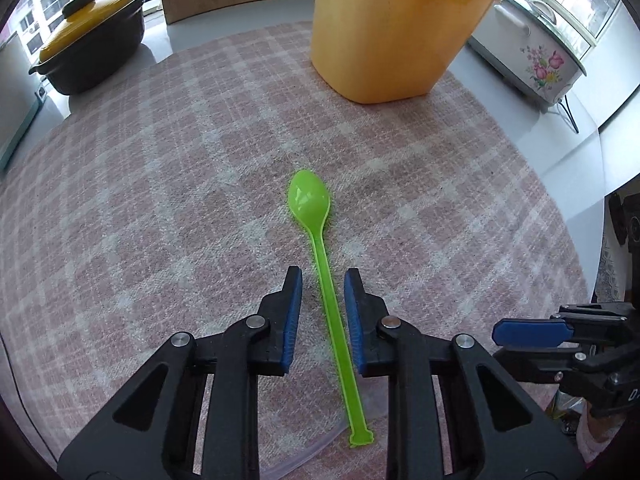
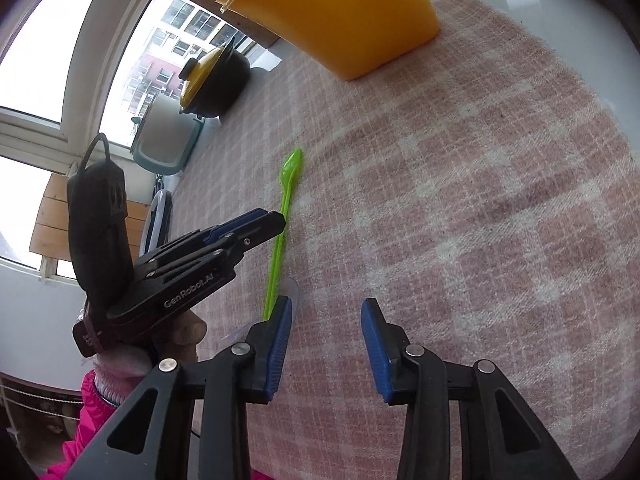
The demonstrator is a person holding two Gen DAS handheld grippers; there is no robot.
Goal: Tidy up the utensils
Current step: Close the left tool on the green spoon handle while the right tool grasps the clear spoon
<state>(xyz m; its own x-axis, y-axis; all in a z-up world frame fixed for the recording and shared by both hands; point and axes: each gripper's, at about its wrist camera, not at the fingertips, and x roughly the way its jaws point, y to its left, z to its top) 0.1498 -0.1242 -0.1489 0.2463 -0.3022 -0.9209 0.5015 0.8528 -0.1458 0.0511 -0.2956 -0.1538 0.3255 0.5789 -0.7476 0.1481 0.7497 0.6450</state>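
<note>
A long green plastic spoon [image 1: 320,240] lies flat on the pink checked cloth [image 1: 160,200], bowl pointing toward a tall orange container [image 1: 392,32] at the back. My left gripper [image 1: 323,274] is open, its blue pads on either side of the spoon's handle, not touching it. In the right wrist view the spoon [image 2: 282,216] lies left of centre with the left gripper [image 2: 266,222] over its handle. My right gripper [image 2: 326,306] is open and empty above the cloth, right of the spoon's handle end. The orange container [image 2: 352,12] stands at the top.
A black pot with a yellow lid [image 1: 92,40] sits at the back left on the white counter. A white flowered cooker [image 1: 532,48] stands at the back right. A clear suction cup [image 2: 290,290] lies by the spoon's handle end.
</note>
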